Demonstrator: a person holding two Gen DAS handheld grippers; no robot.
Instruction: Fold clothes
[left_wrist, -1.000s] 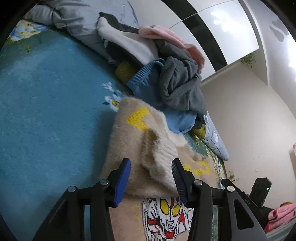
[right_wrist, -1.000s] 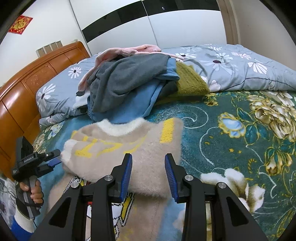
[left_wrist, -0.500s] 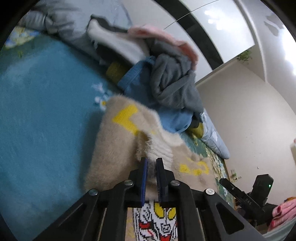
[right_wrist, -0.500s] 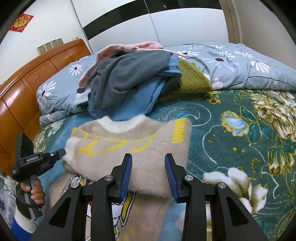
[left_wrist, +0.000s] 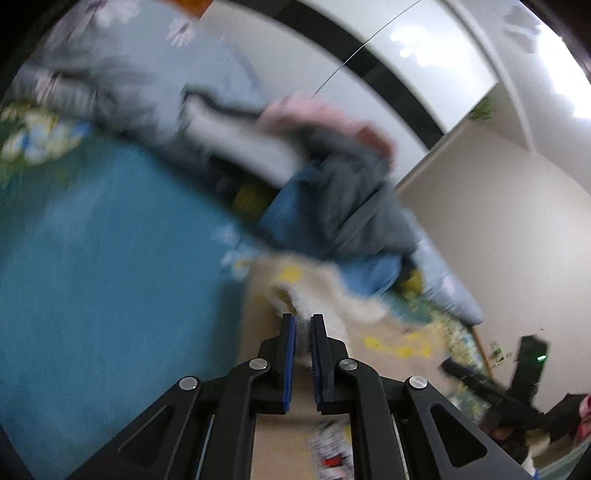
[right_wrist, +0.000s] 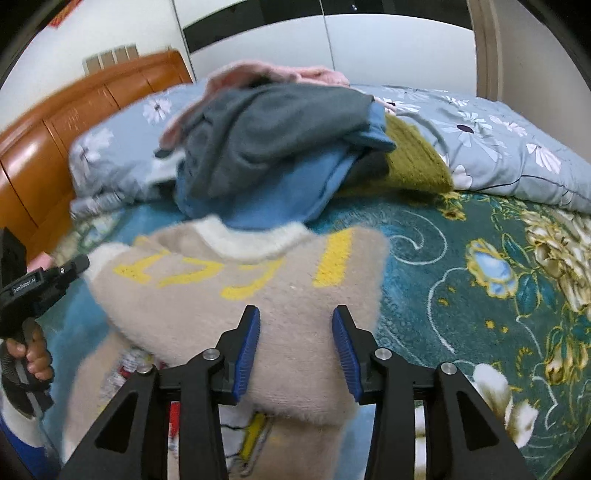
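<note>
My left claw (left_wrist: 303, 325) pinches the beige sweater's (right_wrist: 236, 295) white cuff on the bed (right_wrist: 480, 280); my right claw (right_wrist: 295, 325), opening, hovers above. I should lift the cuff evenly, without tugging.

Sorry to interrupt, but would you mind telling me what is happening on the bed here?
A person is folding a beige sweater on the bed, with a gripping tool in each hand. The left tool is shut on a fuzzy edge of the sweater. The right tool hangs over the folded part with its jaws opening, and nothing is pinched between them. A pile of clothes waits behind.
</note>
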